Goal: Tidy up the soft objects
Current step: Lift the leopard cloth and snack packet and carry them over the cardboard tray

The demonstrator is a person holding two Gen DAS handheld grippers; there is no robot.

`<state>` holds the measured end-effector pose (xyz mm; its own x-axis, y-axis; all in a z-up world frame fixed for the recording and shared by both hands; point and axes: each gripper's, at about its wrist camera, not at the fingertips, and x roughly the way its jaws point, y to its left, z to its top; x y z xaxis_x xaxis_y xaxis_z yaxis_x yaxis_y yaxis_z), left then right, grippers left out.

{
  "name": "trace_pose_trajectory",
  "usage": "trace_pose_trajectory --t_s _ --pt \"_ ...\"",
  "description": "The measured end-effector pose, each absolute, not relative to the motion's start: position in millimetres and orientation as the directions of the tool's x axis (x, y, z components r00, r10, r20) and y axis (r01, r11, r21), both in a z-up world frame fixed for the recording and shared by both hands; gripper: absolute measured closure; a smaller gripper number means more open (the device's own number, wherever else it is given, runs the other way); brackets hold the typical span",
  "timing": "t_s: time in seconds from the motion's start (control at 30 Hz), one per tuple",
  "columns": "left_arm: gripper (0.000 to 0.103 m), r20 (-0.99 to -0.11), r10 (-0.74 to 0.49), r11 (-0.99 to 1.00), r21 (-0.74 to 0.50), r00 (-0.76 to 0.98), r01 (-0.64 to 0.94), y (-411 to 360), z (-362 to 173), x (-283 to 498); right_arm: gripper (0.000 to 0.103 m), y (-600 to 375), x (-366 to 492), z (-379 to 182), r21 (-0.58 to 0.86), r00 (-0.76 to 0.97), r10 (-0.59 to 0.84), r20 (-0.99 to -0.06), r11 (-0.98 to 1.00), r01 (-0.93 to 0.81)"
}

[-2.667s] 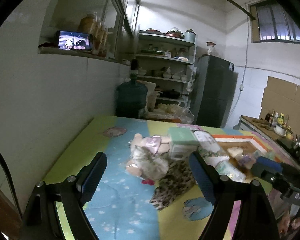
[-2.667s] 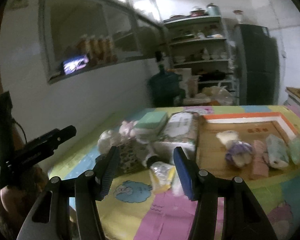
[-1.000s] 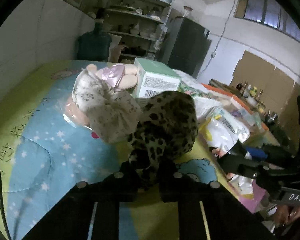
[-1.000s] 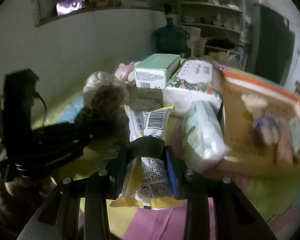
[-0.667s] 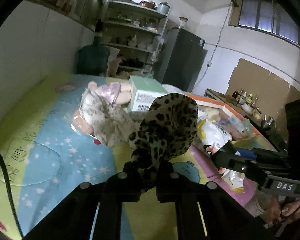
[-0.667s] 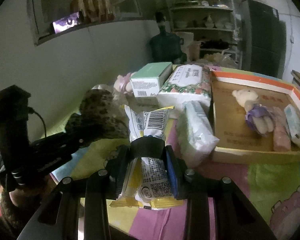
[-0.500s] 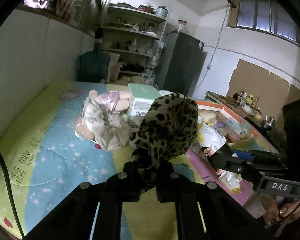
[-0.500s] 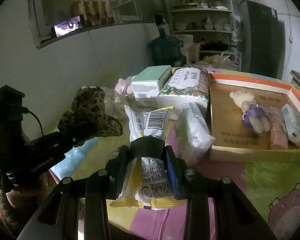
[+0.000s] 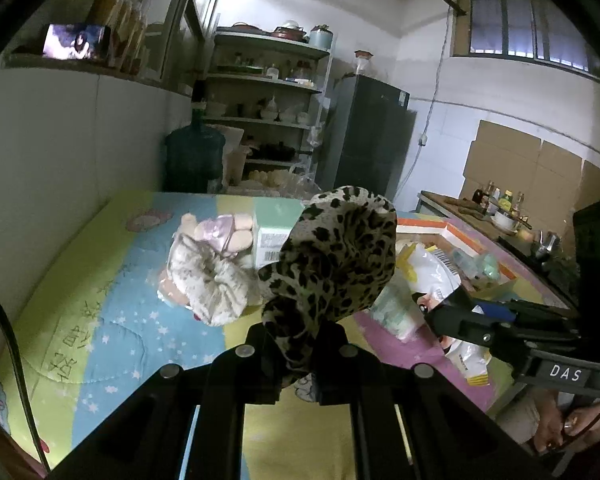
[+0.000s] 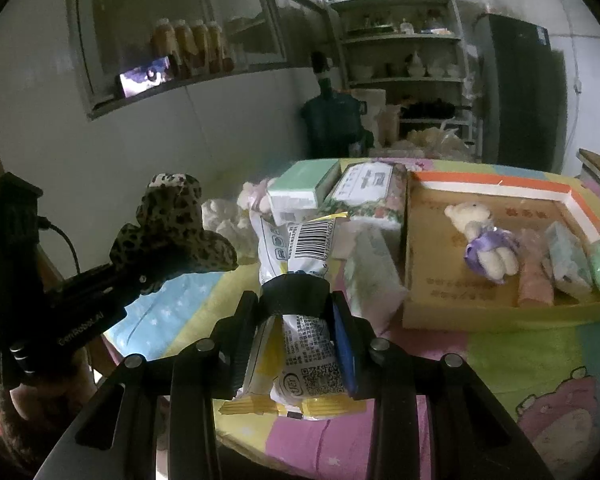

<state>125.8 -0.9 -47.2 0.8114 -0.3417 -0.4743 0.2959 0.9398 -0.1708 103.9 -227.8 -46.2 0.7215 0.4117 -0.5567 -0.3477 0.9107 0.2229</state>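
Jaws of the left gripper (image 9: 298,350) pinch a limp leopard-print cloth (image 9: 332,256) clear of the mat; the right gripper (image 10: 296,320) clamps a crinkly yellow-white packet (image 10: 300,264) at mid-length — both lifted, presumably bound for the shallow cardboard tray (image 10: 420,312), where a plush bear (image 10: 482,242) and soft packs lie.

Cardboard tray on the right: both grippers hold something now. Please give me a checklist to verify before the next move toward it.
1. Left gripper shut on the leopard-print cloth: ok.
2. Right gripper shut on the white and yellow packet: ok.
3. Both items lifted off the mat: ok.
4. Bare floor in the cardboard tray in front of the small teddy bear: ok.
5. Path for the packet clear: not ok, a tissue pack lies before the tray wall.
6. Cloth hangs free of the pale plush pile: cannot tell.
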Motion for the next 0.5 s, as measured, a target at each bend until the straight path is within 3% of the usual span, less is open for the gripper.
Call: trace_pose_trajectory --t_s 0.5 --pt "0.093 -0.437 -0.432 0.901 -0.164 0.789 0.402 -53 -22 135 0.066 -284 89 -29 0.24 0.799 0.336 -0.499 0.939 -0.245"
